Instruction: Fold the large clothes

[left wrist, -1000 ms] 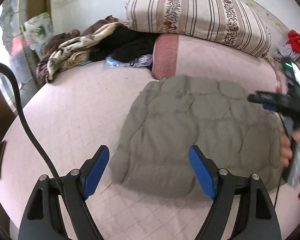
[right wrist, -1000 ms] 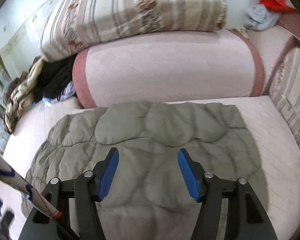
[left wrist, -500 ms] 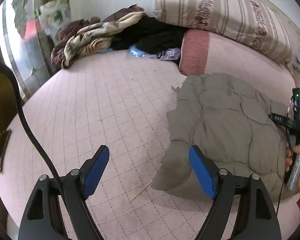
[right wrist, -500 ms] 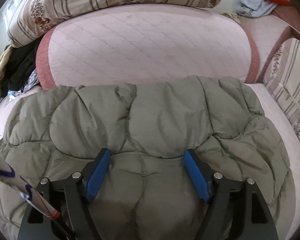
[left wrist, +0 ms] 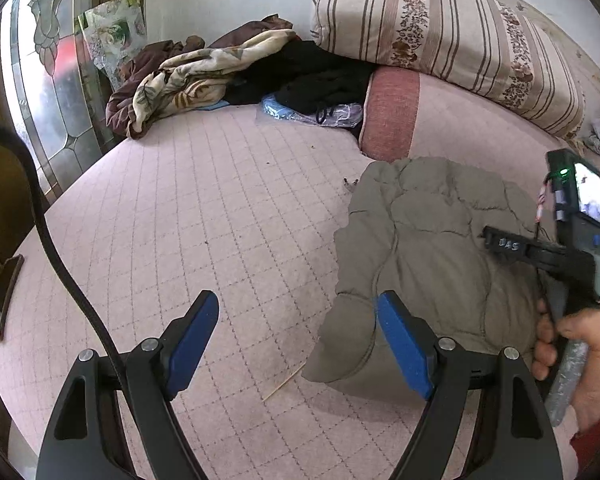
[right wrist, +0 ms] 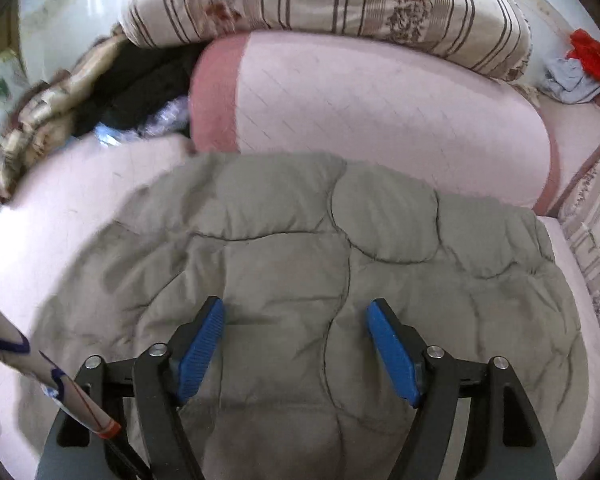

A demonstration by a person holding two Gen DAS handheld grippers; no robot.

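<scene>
Your left gripper (left wrist: 296, 328) hangs over the pink quilted bed cover (left wrist: 204, 216) with its blue pads spread wide and nothing between them; the right-hand pad sits just in front of the near left corner of the grey padded jacket (left wrist: 424, 240). Your right gripper (right wrist: 294, 340) is likewise spread apart, held above the middle of the jacket (right wrist: 300, 264), and whether its pads touch the fabric cannot be told from here. In the left wrist view your right hand (left wrist: 580, 356) shows wrapped around that tool's handle, with its lit screen (left wrist: 590, 198) above.

The jacket lies folded into a compact, roughly rectangular bundle on the bed, its far edge close against the pink bolster (right wrist: 380, 112). A striped floral pillow (left wrist: 452, 36) rests on top of the bolster.

There are no proper containers here; the nearest thing is a crumpled clear plastic bag (left wrist: 308, 112) at the bolster's left end, with something blue showing inside and black clothing (left wrist: 312, 76) heaped over it. Beside that lies a cream and brown patterned blanket (left wrist: 196, 76). A red cloth (right wrist: 592, 58) and a grey-blue one (right wrist: 572, 80) sit in the far right corner. A phone (left wrist: 4, 296) lies at the bed's left edge, and a thin wooden stick (left wrist: 284, 376) rests on the cover near your left gripper.
</scene>
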